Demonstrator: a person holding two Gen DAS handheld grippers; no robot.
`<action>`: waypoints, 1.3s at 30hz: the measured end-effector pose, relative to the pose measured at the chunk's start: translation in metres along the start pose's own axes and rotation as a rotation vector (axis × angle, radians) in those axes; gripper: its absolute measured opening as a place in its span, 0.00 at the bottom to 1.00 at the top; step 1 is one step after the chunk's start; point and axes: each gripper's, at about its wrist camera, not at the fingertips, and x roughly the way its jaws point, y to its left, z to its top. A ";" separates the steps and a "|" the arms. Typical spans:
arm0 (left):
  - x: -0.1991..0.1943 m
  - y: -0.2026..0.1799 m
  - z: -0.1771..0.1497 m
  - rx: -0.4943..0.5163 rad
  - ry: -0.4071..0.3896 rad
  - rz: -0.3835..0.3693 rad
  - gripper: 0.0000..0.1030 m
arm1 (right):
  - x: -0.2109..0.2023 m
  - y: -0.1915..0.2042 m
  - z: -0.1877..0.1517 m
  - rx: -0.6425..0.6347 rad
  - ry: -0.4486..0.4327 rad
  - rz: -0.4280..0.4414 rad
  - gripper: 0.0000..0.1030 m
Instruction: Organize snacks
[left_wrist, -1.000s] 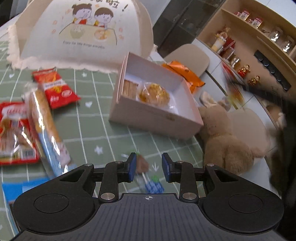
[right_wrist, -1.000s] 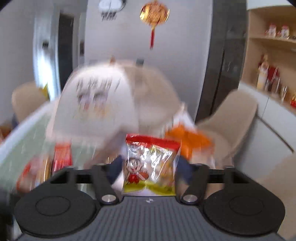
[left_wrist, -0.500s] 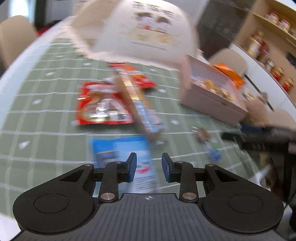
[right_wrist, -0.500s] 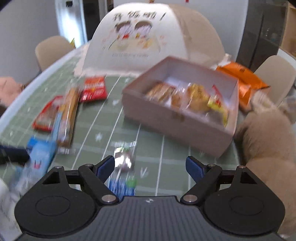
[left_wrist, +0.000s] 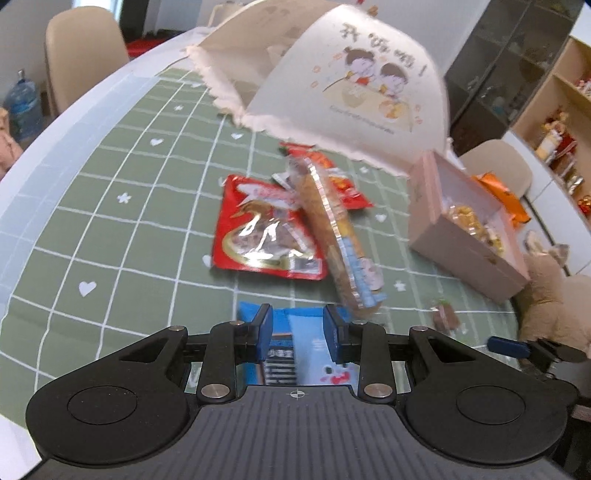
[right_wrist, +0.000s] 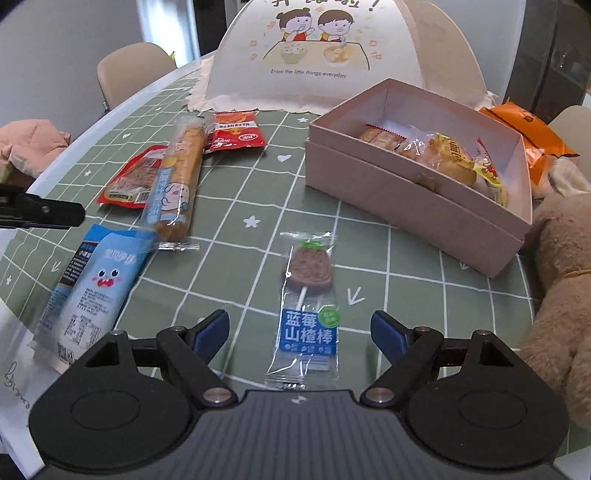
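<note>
A pink box (right_wrist: 413, 199) holding several wrapped snacks stands on the green checked tablecloth (right_wrist: 243, 192); it also shows in the left wrist view (left_wrist: 461, 236). My right gripper (right_wrist: 299, 332) is open and empty, low over a wrapped lollipop (right_wrist: 308, 284). My left gripper (left_wrist: 297, 334) is open with a narrow gap, above a light blue packet (left_wrist: 314, 350), also seen in the right wrist view (right_wrist: 92, 284). A long biscuit pack (left_wrist: 332, 232) and red packets (left_wrist: 262, 232) lie beyond.
A white mesh food cover (right_wrist: 343, 55) stands at the back. An orange bag (right_wrist: 524, 136) lies behind the box. A brown plush toy (right_wrist: 561, 266) sits at the table's right edge. Beige chairs (left_wrist: 81, 55) stand around the table.
The right gripper let go of a snack packet into the box, opened wide and came down over the lollipop. The left gripper swung left, from the lollipop to the blue packet.
</note>
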 end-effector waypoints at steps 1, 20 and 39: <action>0.003 0.001 0.001 -0.006 0.006 -0.002 0.32 | 0.000 0.000 -0.001 0.002 0.001 -0.001 0.82; 0.067 -0.039 0.130 0.003 -0.088 -0.105 0.32 | -0.002 0.014 0.022 -0.004 -0.033 -0.003 0.82; 0.146 -0.048 0.114 0.380 0.056 -0.117 0.26 | -0.006 -0.023 0.017 0.095 0.012 -0.078 0.82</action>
